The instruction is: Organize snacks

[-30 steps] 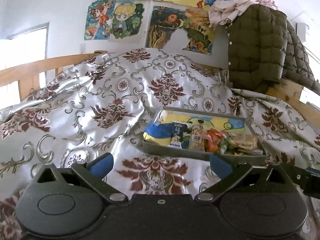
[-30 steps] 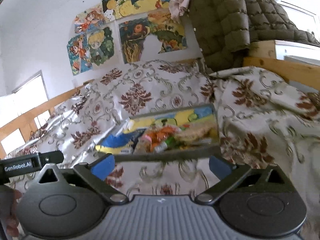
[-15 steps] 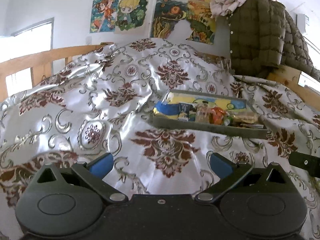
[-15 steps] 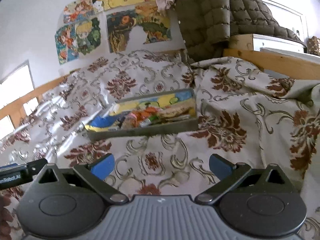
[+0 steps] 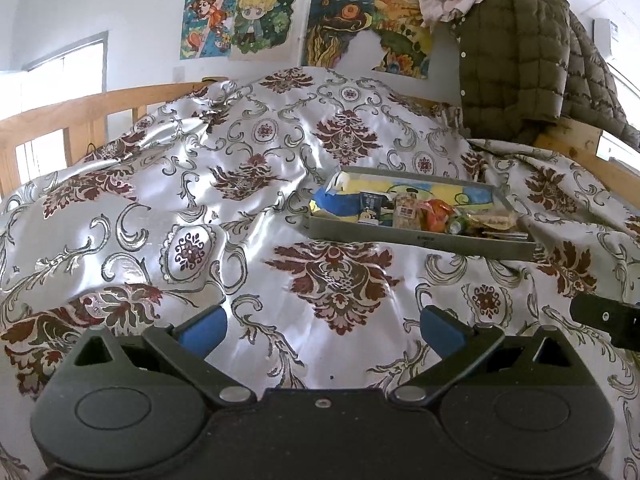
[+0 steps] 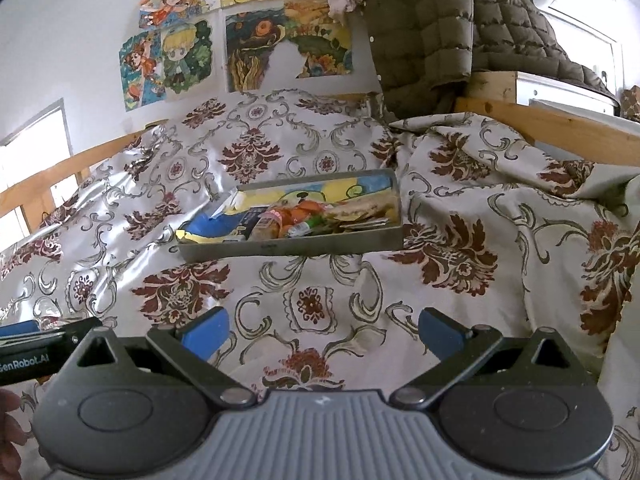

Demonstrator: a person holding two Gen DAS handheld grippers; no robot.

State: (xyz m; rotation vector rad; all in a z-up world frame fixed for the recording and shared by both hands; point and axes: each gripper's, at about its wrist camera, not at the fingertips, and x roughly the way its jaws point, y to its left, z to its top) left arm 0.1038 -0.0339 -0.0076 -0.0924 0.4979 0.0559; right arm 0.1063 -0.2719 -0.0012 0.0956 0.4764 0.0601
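A grey tray (image 5: 420, 239) lies on the patterned bedspread, holding several snack packets: a blue and yellow bag (image 5: 340, 200), a small dark carton (image 5: 370, 206), orange wrappers (image 5: 436, 214). It also shows in the right wrist view (image 6: 292, 246) with the same snacks (image 6: 296, 216). My left gripper (image 5: 322, 330) is open and empty, well short of the tray. My right gripper (image 6: 322, 330) is open and empty, also short of the tray. Each gripper's side shows at the other view's edge.
The bedspread (image 5: 200, 208) is rumpled and bulges behind the tray. A wooden bed rail (image 5: 80, 116) runs at the left. An olive quilted jacket (image 5: 520, 60) hangs at the back right. Posters (image 5: 248, 20) cover the wall. A wooden board (image 6: 552, 124) edges the right.
Both grippers have pulled back from the tray, which now looks smaller and farther away. Both stay open and empty.
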